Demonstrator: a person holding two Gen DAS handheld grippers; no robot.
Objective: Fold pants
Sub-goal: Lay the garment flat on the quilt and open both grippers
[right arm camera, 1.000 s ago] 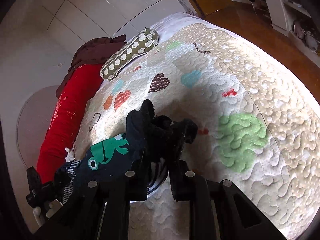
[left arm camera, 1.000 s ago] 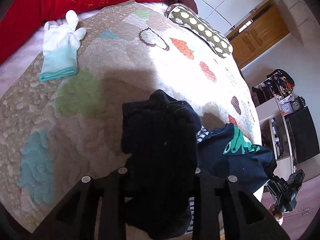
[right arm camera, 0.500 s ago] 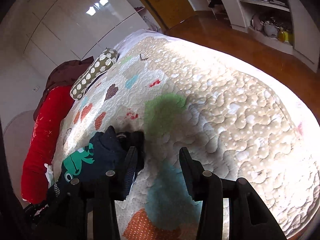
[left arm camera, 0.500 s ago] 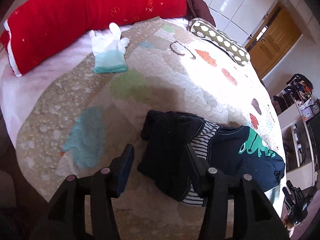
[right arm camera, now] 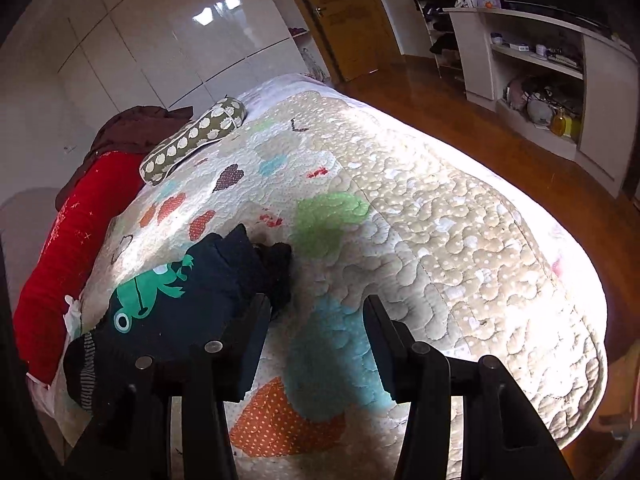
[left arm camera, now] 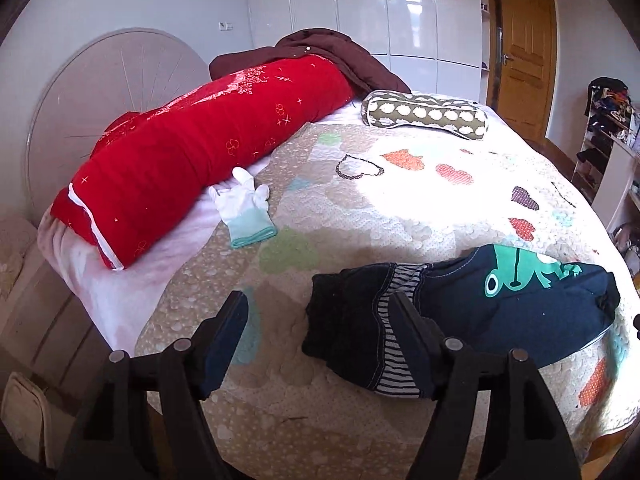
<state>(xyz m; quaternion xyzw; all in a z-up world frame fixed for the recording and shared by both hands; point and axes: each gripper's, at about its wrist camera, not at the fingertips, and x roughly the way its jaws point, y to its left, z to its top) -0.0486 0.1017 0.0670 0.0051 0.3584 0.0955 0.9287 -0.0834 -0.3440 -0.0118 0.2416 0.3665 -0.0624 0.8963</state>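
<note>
Although both tools hang above the quilt [right arm camera: 440, 208] with nothing between their fingers, the navy frog-print pants [left arm camera: 472, 312] already lie bundled near the bed's edge, apparently folded, though the fisheye leaves the layers unclear. The left gripper [left arm camera: 320, 336] gapes wide, its right finger over the striped waistband. The right gripper [right arm camera: 316, 340] is equally spread, pants at its nine o'clock. Open quilt runs toward twelve o'clock in the left view, up to the white glove [left arm camera: 244, 212] and red bolster [left arm camera: 192, 160].
</note>
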